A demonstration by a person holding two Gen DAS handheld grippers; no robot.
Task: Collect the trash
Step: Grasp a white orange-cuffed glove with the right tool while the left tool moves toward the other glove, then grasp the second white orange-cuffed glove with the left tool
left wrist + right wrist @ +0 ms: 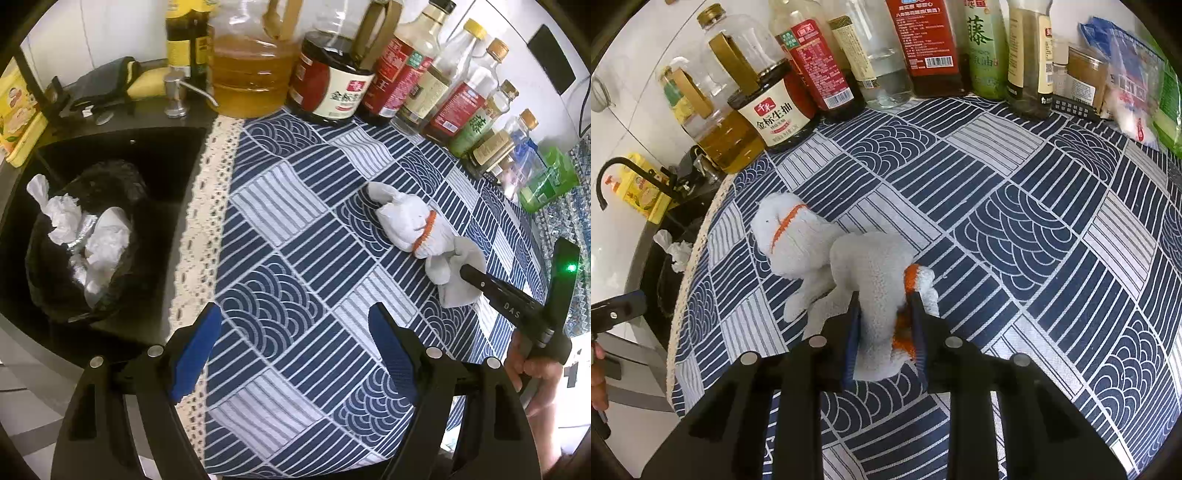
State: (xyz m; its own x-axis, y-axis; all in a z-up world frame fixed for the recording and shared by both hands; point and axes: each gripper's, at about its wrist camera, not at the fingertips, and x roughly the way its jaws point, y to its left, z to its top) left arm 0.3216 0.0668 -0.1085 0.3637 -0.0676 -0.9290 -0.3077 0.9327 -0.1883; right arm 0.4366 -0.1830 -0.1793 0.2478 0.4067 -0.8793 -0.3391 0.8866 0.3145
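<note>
1. Left wrist view: the left gripper [291, 343] hangs with its fingers spread wide and nothing between them, over the patterned cloth [295, 229] on the counter.
2. Just outside the left finger, the cloth's cream lace edge [207, 206] runs along the drop into the dark sink [162, 158]. Down there sits a black-lined bin [74, 258] holding crumpled white paper [103, 243].
3. Ahead of the fingers the cloth lies bare up to a row of bottles [332, 85] against the wall.
4. Beyond the right finger, the right gripper [469, 273] meets the white rag [417, 225].
5. Right wrist view: the right gripper [882, 314] has its fingers clamped on the orange-trimmed white rag [875, 295], which trails forward and leftward on the cloth [1015, 221].
6. Right of the fingers lies open cloth; ahead, the bottles [923, 44] close off the far edge.
</note>
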